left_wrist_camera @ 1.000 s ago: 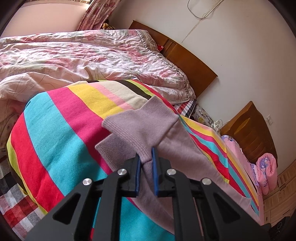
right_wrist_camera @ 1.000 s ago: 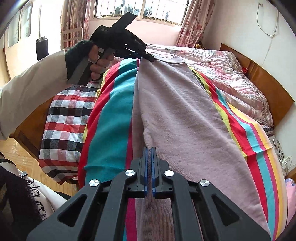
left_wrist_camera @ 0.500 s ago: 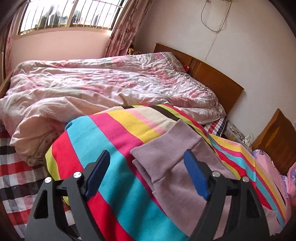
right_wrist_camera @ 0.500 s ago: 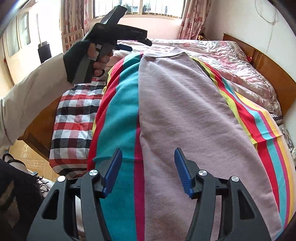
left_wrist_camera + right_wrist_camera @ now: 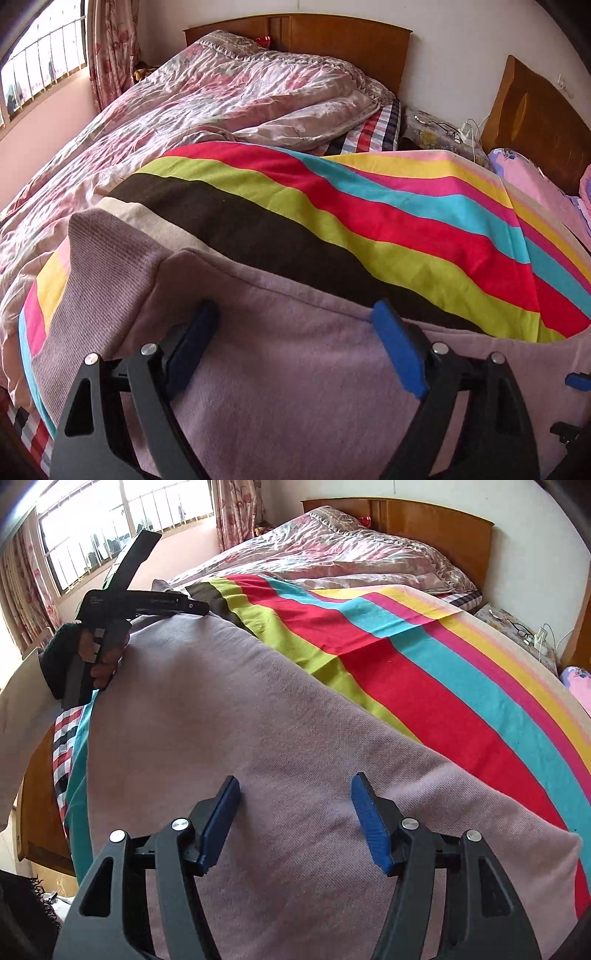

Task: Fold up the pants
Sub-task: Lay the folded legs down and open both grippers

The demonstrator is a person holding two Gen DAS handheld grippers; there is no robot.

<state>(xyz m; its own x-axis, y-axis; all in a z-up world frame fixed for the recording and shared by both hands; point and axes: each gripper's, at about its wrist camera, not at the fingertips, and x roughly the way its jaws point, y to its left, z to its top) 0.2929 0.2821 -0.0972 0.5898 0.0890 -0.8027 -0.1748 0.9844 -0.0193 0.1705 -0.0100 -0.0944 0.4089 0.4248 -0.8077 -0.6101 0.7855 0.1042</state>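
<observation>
- Striped blanket (image 5: 369, 206), in bands of red, turquoise, lime and brown, covers the near part of the bed; a crumpled pink floral quilt (image 5: 207, 96) lies behind it, towards the wooden headboard (image 5: 332, 40).
- Mauve knit pants (image 5: 229, 738) lie lengthwise along the blanket's near edge, seemingly with one leg doubled over the other, the ribbed cuff (image 5: 96, 266) at the left end.
- Left tongs (image 5: 295, 343) hover released just above the fabric near that cuff, gripping nothing.
- Right tongs (image 5: 295, 819) likewise gape over the other end, empty.
- Risk, to my eye: the pants sit close to the bed's edge, so a one-sided grab could drag them off or pull the layers askew. A deep pinch might also catch the blanket and lift it with the fold.
</observation>
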